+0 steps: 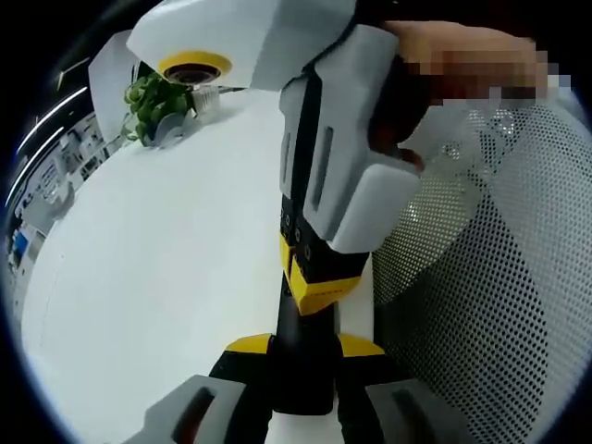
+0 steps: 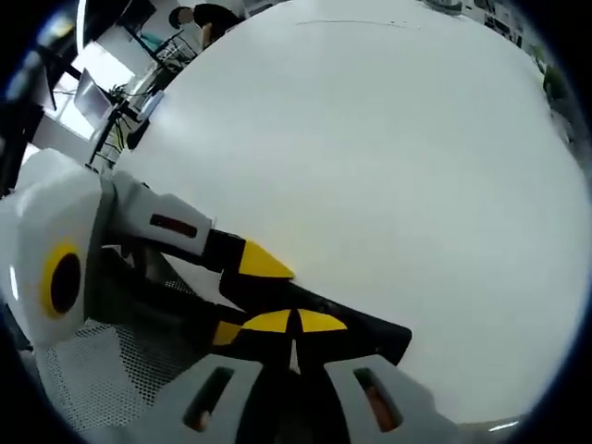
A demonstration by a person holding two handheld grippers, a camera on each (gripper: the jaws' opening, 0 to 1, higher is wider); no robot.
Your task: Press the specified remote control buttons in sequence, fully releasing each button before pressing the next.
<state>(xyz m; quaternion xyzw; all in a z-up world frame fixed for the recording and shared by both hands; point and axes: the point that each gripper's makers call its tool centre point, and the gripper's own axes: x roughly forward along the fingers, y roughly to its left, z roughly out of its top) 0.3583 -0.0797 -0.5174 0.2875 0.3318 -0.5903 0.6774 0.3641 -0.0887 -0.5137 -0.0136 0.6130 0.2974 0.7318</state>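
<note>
1. Gripping a slim black remote control (image 1: 302, 375) from both sides, the left gripper (image 1: 303, 347) rises from 6 o'clock of the left gripper view, its yellow-tipped jaws clenched on the remote's two long edges
2. Seen in the left gripper view, the remote control runs from 6 o'clock up toward the centre, above a smooth white tabletop (image 1: 166, 259)
3. The right gripper (image 1: 310, 277), a white body with black and yellow jaw tips, comes down from 12 o'clock and its tips touch the upper part of the remote
4. A small green leafy plant in a pale pot (image 1: 157, 102) stands on the table at 10 o'clock, well apart from the grippers
5. A white perforated mesh chair back (image 1: 490, 277) takes up the 3 to 5 o'clock side, just beside the table edge
6. In the right gripper view, the right gripper (image 2: 294, 324) rises from 6 o'clock with its two yellow tips drawn together, nothing between them, their ends against the remote control (image 2: 370, 331), which lies across from 8 to 5 o'clock
7. The left gripper (image 2: 248, 296) enters from 9 o'clock, one yellow tip on each side of the remote
8. The white tabletop (image 2: 370, 157) spreads from the centre to 12 and 3 o'clock; the mesh chair back (image 2: 65, 379) shows at 8 o'clock
9. Buttons on the remote cannot be made out in either view
</note>
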